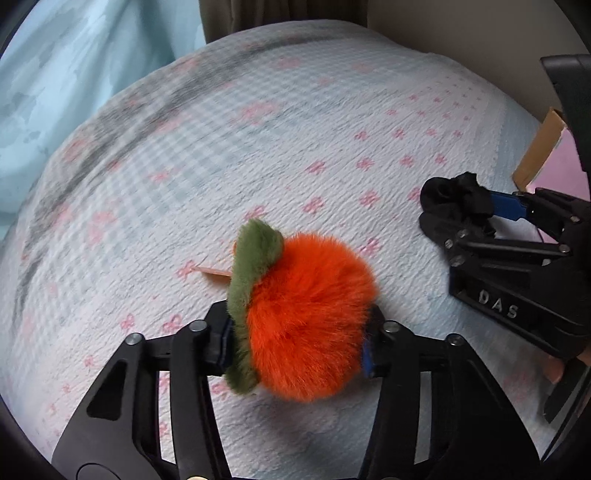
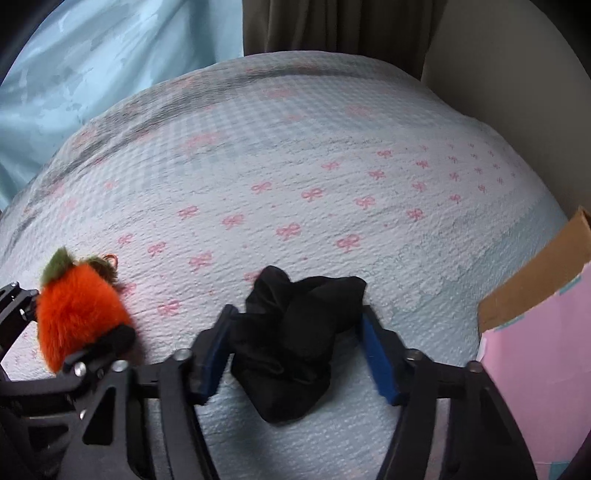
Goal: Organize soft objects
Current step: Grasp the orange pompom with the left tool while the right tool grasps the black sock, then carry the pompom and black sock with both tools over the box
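Note:
A fluffy orange plush fruit (image 1: 306, 314) with a green leafy top sits between the fingers of my left gripper (image 1: 299, 339), which is shut on it just above the bedspread. It also shows in the right wrist view (image 2: 77, 314). A crumpled black sock (image 2: 291, 332) is held between the blue pads of my right gripper (image 2: 295, 350), which is shut on it. The sock (image 1: 454, 199) and the right gripper (image 1: 476, 218) also show at the right of the left wrist view.
A white bedspread (image 2: 295, 184) with pink bows covers the bed. A cardboard box with a pink inside (image 2: 543, 314) stands at the right edge, also seen in the left wrist view (image 1: 539, 151). Light blue fabric (image 2: 92, 55) and a dark curtain (image 2: 332, 26) lie beyond.

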A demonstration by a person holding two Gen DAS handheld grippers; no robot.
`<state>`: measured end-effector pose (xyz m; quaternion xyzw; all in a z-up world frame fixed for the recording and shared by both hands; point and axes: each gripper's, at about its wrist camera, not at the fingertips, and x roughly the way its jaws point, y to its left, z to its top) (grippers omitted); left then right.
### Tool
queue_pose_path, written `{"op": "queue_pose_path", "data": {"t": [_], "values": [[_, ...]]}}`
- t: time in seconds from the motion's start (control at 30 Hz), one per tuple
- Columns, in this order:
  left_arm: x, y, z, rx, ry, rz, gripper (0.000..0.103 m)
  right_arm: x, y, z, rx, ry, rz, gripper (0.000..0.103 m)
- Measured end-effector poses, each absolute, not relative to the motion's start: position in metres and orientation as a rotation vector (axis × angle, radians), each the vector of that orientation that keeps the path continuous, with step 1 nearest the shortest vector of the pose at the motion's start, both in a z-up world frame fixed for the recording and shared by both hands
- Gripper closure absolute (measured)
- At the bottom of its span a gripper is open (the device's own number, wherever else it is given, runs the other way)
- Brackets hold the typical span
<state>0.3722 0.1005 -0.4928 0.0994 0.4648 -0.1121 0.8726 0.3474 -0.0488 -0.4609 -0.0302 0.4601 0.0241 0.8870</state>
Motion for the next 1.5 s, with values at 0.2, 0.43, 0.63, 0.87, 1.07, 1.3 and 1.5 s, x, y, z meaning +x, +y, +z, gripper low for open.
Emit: {"op": "queue_pose_path", "data": {"t": [0.2,0.43,0.63,0.87,1.07,1.3,1.5], "values": [[0.371,0.105,-0.485,0.192,0.962,-0.229,0.061,0.344,-0.04,-0.459,-0.098,0.946,0.071,0.076],[0.365,0.107,-0.46,0.163,0.941,-0.211,0.061,0.334,-0.042,-0.435,-0.068,0.914,0.077,0.08],[0.353,0.109,-0.414,0.115,0.902,-0.19,0.061,0.323,-0.048,-0.394,-0.035,0.871,0.082,0.08],[0.33,0.106,-0.341,0.081,0.839,-0.179,0.061,0.293,-0.056,-0.322,-0.004,0.796,0.079,0.08],[0.297,0.091,-0.269,0.053,0.794,-0.172,0.061,0.252,-0.074,-0.252,0.03,0.729,0.064,0.08],[0.255,0.056,-0.209,0.04,0.772,-0.193,0.061,0.204,-0.117,-0.188,0.069,0.712,0.026,0.08],[0.224,0.009,-0.185,0.041,0.781,-0.247,0.061,0.173,-0.169,-0.159,0.109,0.759,0.008,0.08]]}}
